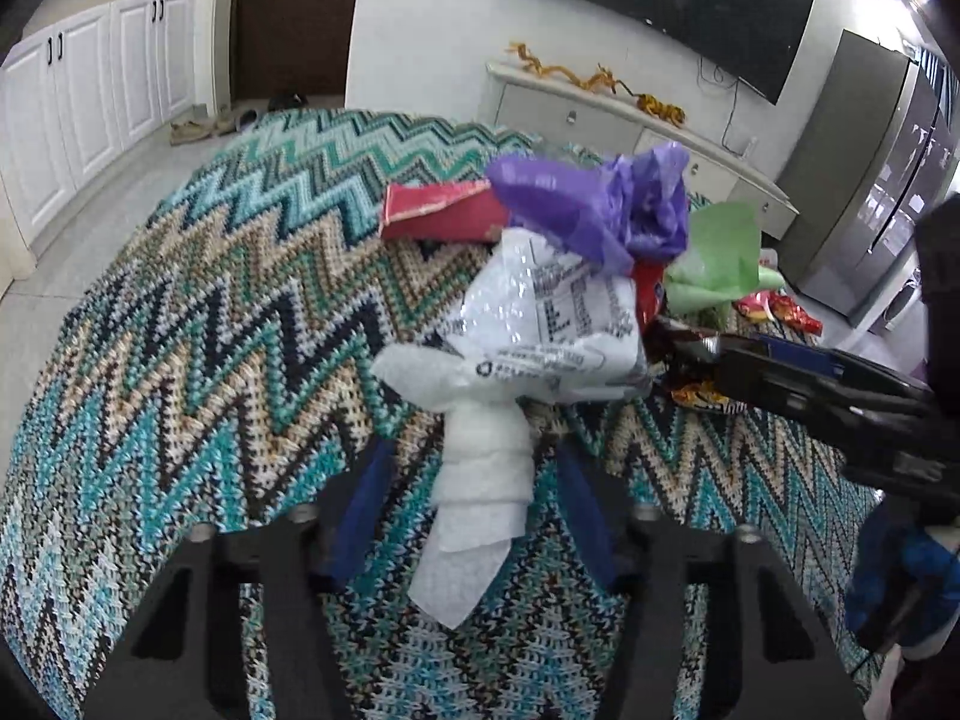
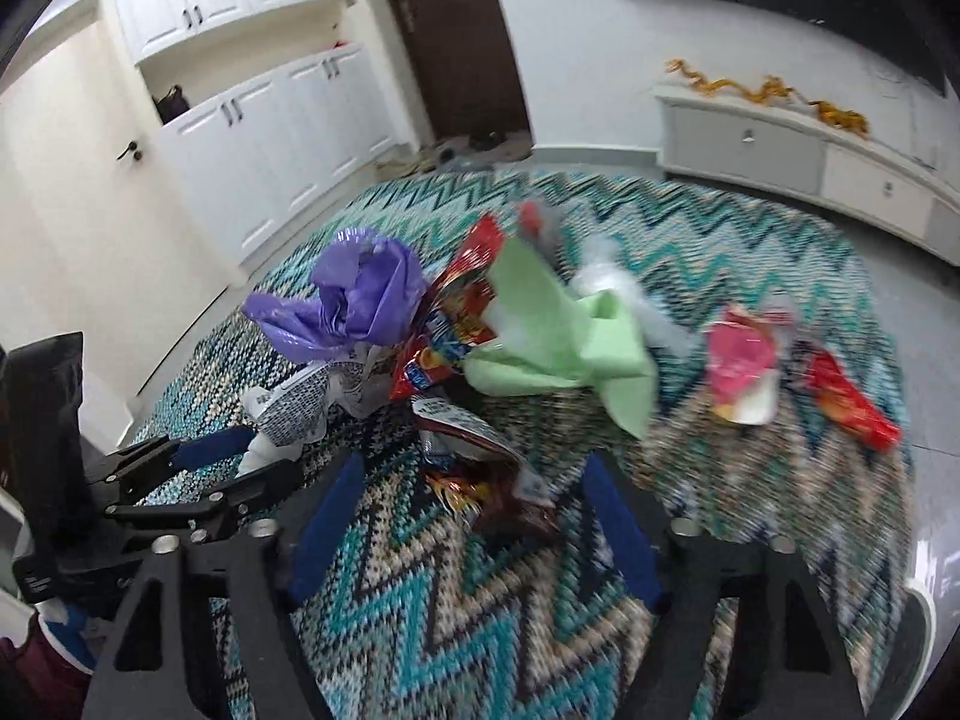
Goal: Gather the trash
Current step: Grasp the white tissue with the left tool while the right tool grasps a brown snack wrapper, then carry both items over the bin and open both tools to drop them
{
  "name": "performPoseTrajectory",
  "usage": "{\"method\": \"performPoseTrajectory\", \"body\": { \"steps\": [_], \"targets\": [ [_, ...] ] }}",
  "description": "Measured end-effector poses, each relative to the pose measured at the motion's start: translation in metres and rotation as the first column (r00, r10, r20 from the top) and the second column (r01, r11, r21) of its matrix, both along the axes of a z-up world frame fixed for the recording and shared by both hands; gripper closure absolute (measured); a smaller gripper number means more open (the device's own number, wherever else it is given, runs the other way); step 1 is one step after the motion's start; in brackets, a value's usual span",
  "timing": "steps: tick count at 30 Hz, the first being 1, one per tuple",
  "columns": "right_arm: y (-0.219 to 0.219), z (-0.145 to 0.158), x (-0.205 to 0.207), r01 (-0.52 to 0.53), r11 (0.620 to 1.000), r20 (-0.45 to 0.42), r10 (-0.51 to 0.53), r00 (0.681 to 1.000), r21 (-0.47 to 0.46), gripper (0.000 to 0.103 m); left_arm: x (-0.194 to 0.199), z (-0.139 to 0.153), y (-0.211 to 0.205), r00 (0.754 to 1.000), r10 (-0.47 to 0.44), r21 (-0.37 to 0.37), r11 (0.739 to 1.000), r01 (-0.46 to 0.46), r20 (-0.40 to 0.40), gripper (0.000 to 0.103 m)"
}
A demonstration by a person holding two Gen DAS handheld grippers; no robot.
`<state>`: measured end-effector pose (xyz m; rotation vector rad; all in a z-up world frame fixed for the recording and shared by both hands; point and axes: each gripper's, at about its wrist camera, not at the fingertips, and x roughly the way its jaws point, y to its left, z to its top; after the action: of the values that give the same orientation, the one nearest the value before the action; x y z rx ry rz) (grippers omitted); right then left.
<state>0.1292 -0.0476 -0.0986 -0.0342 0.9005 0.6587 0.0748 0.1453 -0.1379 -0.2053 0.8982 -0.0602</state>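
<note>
Blue-padded jaws of the left gripper (image 1: 480, 516) stand apart around a white tissue (image 1: 474, 516), the right gripper (image 2: 474, 516) open astride a brown snack wrapper (image 2: 486, 480), both poised to gather trash off the zigzag rug (image 1: 210, 330).

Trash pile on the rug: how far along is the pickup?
Done: nothing visibly collected; no bin or bag in view. In hand: the left gripper straddles the white tissue, pads not pressing; the right gripper straddles a dark snack wrapper, jaws open. Left: purple bag, green paper, red box, printed white bag, red wrappers all lie on the rug.
</note>
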Motion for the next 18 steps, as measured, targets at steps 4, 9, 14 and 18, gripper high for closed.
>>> {"method": "performPoseTrajectory", "body": {
  "steps": [4, 9, 14, 18],
  "targets": [
    [0.004, -0.015, 0.005, -0.025, 1.0, -0.037, 0.024, 0.999, -0.017, 0.068, -0.007, 0.0, -0.001, 1.0, -0.021, 0.01, 1.0, 0.021, -0.007, 0.079],
    [-0.012, -0.009, -0.015, -0.04, 0.999, -0.025, 0.04, 0.999, -0.006, 0.077, -0.036, 0.004, -0.004, 0.998, -0.055, 0.011, 0.998, 0.055, -0.007, 0.085],
    [-0.042, 0.0, -0.047, -0.053, 0.998, -0.013, 0.053, 0.999, 0.023, 0.078, -0.068, 0.018, -0.003, 0.999, -0.048, 0.041, 0.998, 0.048, 0.01, 0.086],
    [-0.074, 0.006, -0.071, -0.022, 0.998, 0.0, 0.022, 1.0, 0.052, 0.078, -0.094, 0.035, -0.006, 0.998, -0.055, 0.079, 0.996, 0.053, 0.029, 0.086]
  ]
}}
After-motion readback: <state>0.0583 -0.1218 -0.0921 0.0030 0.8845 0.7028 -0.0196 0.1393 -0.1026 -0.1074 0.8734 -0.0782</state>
